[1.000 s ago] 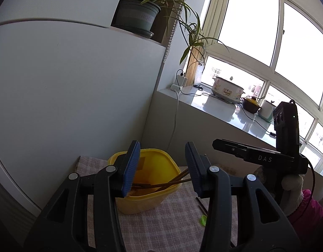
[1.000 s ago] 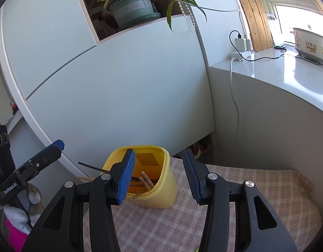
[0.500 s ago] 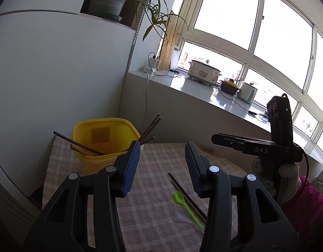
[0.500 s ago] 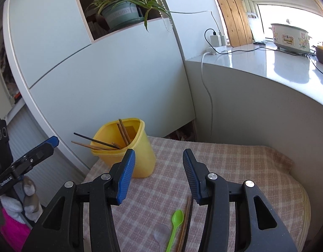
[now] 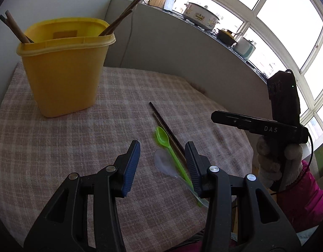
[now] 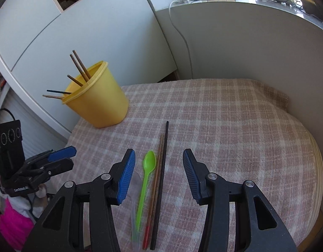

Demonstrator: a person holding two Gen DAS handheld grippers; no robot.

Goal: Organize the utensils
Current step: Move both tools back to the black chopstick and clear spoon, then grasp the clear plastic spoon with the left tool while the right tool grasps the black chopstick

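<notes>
Nearest, right gripper [image 6: 159, 176] spread and empty above glossy green plastic spoon [image 6: 146, 180], clear spoon [image 5: 166, 164], brown chopstick [image 6: 155, 185], black chopstick [image 6: 162, 174], parallel, pointing away. Left gripper [image 5: 162, 163] likewise spread, empty. Beyond, on checked woven cloth [image 6: 224, 126], yellow plastic tub [image 6: 96, 100] holding chopsticks. Brown chopstick's red end visible only from right wrist.

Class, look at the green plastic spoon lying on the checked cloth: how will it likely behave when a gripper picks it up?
The green spoon looks thin and plastic, so probably very light and slightly bendy. Its long, narrow handle may pivot if pinched near one end. It lies flat on the cloth beside the chopsticks, so it will probably not roll.
</notes>
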